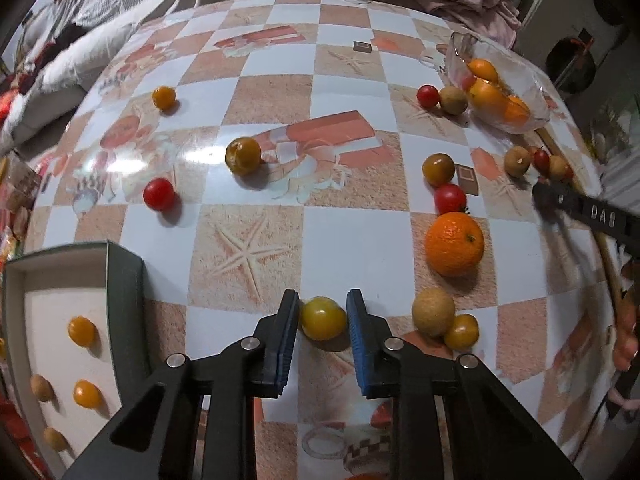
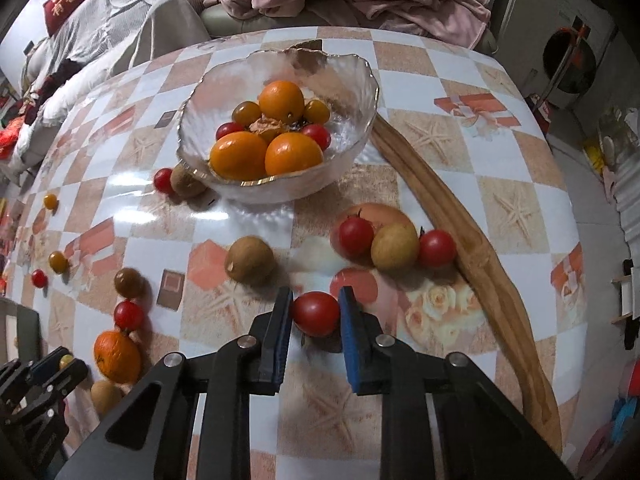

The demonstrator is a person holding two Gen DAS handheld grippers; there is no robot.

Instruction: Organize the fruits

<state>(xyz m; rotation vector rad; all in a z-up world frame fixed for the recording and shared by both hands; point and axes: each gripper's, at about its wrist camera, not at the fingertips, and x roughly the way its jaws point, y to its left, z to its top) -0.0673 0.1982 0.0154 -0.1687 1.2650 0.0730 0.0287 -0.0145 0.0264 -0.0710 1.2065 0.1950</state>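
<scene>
My left gripper (image 1: 322, 297) is shut on a small yellow tomato (image 1: 323, 318) that rests on the checkered tablecloth; both blue pads press its sides. My right gripper (image 2: 315, 293) is shut on a red cherry tomato (image 2: 315, 314), also on the cloth. A glass bowl (image 2: 352, 80) behind it holds oranges and small tomatoes. A dark box (image 1: 124, 276) at the lower left holds several small yellow and brown fruits. A large orange (image 1: 454, 244) lies right of my left gripper.
Loose tomatoes and brown longan-like fruits are scattered over the table, with a pair (image 1: 434, 312) just right of my left gripper. A long wooden tray (image 2: 480, 248) runs down the right side. Bedding and clothes lie beyond the table's far edge.
</scene>
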